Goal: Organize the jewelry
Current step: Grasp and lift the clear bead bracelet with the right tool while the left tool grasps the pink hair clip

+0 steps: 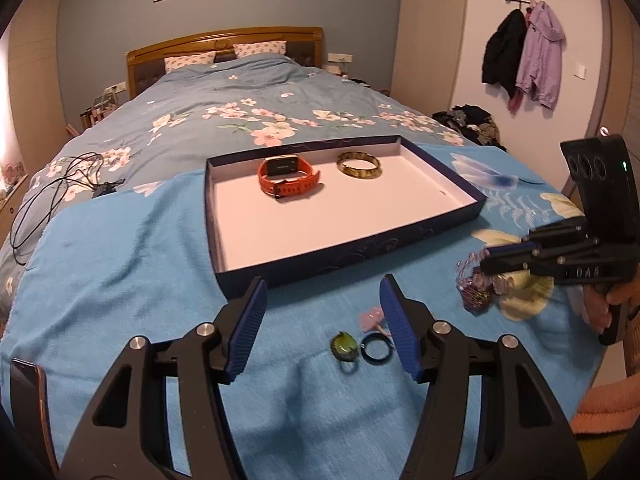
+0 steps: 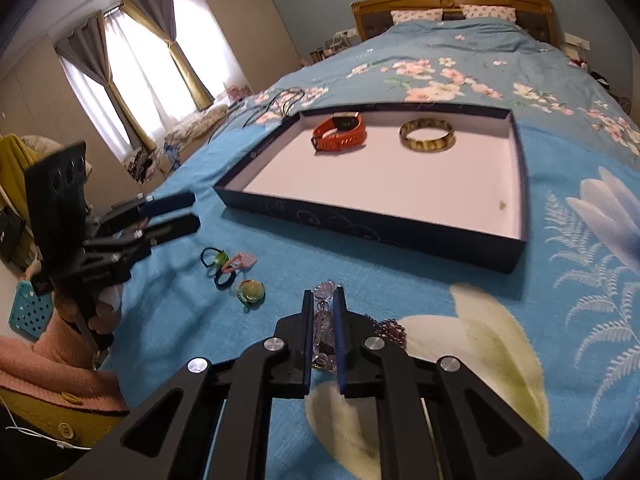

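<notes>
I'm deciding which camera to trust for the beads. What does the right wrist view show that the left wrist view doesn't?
Right wrist only: the right gripper shut on the clear bead bracelet, and the window.
Left wrist only: coats on wall hooks.
Both: the tray holding the orange watch and bangle.

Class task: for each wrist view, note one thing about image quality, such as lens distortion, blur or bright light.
Left wrist view: the fisheye lens bows the wooden headboard, and the beaded bracelets look smeared. Right wrist view: the bright curtained window is blown out white, and the round black frame darkens the corners.
</notes>
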Motion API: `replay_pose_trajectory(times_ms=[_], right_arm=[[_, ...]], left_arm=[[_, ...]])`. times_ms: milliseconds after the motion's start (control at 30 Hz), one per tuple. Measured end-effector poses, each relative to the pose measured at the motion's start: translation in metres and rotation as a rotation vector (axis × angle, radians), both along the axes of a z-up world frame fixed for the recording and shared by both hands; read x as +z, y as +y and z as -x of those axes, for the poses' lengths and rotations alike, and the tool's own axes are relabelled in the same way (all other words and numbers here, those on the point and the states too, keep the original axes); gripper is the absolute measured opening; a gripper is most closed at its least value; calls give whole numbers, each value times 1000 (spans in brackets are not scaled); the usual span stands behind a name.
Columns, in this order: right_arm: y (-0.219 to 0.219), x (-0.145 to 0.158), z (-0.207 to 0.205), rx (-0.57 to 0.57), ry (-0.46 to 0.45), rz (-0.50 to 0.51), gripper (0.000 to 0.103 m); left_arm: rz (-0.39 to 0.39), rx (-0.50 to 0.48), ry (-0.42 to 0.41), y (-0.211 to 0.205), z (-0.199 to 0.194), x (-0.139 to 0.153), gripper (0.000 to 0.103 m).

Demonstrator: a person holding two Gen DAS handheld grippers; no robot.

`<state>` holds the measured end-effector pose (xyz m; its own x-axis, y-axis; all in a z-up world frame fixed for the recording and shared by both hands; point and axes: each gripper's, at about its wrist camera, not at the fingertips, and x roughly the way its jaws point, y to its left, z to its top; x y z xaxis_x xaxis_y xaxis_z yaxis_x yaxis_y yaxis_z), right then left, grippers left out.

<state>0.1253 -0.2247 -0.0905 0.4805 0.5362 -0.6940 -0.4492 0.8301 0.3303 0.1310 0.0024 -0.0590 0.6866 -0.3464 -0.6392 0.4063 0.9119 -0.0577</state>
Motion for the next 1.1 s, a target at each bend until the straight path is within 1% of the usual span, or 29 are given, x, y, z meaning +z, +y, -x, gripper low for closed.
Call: replay_pose_trajectory(times_ms=[167, 433, 500, 667, 900, 967, 1100], right_arm=[[-13, 20, 11, -44, -63, -30, 8], [-23, 43, 20, -85, -138, -51, 8], [-24, 47, 22, -88, -150, -57, 8], [-26, 55, 21, -98, -183, -58, 8], [-23, 54, 16, -90, -182, -64, 8], [-21, 52, 13, -89, -177, -65, 8], [-18, 49, 11, -86, -172, -66, 8]], left_arm=[[1, -65, 2, -9, 9, -2, 58], [-52, -137, 7, -32, 15, -10, 57], [-68, -142, 11, -36, 13, -12, 55], [-80, -134, 57, -41, -1, -20, 38], [-99, -135, 99, -42, -11, -29, 31], [-98, -126, 123, -41, -14, -32, 28], [-90, -120, 145, -38, -18, -35, 26]])
